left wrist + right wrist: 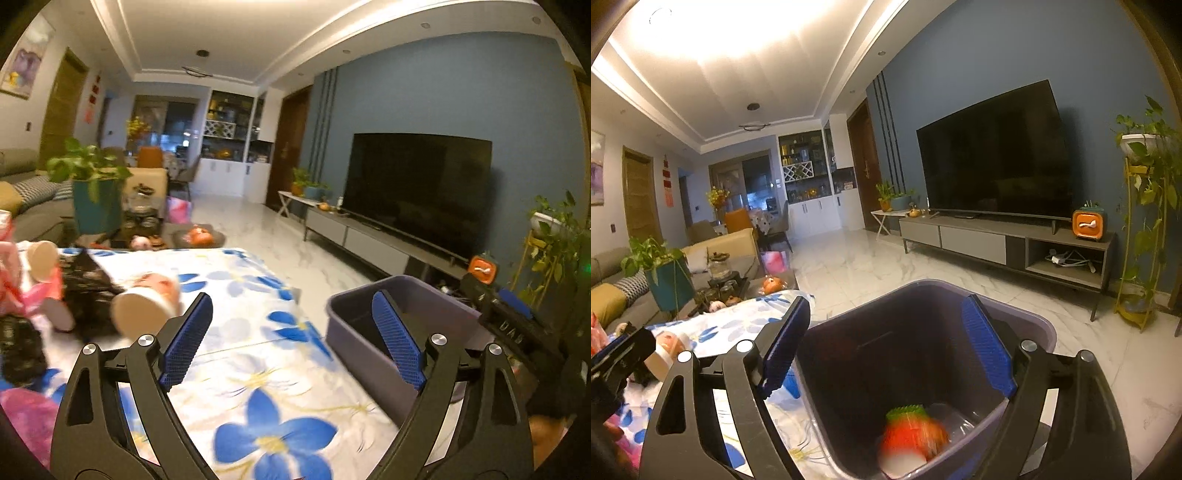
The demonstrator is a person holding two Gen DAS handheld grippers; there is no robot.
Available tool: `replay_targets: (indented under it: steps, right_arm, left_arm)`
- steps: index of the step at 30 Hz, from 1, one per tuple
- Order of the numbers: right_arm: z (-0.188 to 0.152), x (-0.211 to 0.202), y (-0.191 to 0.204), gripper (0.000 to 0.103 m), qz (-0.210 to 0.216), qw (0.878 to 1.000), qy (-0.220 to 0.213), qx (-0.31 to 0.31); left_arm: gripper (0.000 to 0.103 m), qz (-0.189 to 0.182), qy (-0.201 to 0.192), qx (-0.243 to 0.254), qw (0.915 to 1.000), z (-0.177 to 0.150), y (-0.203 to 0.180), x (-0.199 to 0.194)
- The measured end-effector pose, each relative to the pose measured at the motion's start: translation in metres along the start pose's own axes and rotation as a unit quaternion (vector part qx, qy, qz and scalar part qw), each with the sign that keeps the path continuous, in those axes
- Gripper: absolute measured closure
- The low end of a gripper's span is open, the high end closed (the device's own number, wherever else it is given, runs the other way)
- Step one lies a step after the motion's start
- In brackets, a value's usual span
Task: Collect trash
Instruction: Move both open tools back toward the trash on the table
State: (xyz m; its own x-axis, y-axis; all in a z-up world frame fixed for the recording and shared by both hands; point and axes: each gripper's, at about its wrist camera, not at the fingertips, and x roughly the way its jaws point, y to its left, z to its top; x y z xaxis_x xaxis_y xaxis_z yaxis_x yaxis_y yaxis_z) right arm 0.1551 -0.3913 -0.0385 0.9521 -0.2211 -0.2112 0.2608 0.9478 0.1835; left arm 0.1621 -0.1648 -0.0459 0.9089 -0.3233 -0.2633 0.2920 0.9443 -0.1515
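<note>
My left gripper has its blue-padded fingers spread wide with nothing between them, poised over the white cloth with blue flowers; my right gripper is likewise released and empty, its fingers straddling the mouth of the dark purple rectangular plastic bin. Down in that bin lies a blurred paper cup with an orange-red printed wall and a green band, tipped on its side, its pale open mouth toward my camera and its long axis running away from me. On the cloth, left of my left fingers, another paper cup with a pinkish print lies on its side, tan mouth facing me and slightly left, beside crumpled black wrappers and pink plastic scraps. The bin stands just beside the cloth-covered table's right edge, on white marble-look floor tiles. Beyond are a large dark television on a grey low cabinet against a blue wall, and a potted plant in a teal pot.
</note>
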Motion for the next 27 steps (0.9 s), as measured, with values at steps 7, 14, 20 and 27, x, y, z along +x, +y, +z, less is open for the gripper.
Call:
replay_targets:
  steps: [7, 14, 20, 27]
  right_arm:
    - [-0.003, -0.038, 0.015, 0.021, 0.01, 1.0, -0.009, -0.01]
    - [-0.012, -0.072, 0.04, 0.021, 0.06, 0.998, -0.002, -0.012]
    - [-0.026, -0.102, 0.086, 0.021, 0.118, 0.992, 0.0, -0.043]
    - [-0.056, -0.12, 0.151, 0.021, 0.2, 0.976, 0.041, -0.073]
  left_arm:
    - [0.016, 0.014, -0.003, -0.002, 0.9999, -0.001, 0.016, -0.041]
    - [0.016, 0.04, -0.014, -0.007, 0.9991, -0.001, 0.039, -0.09]
    - [0.016, 0.102, -0.023, -0.006, 0.9945, -0.009, 0.08, -0.133]
    - [0.016, 0.187, -0.021, -0.03, 0.9817, -0.023, 0.142, -0.175]
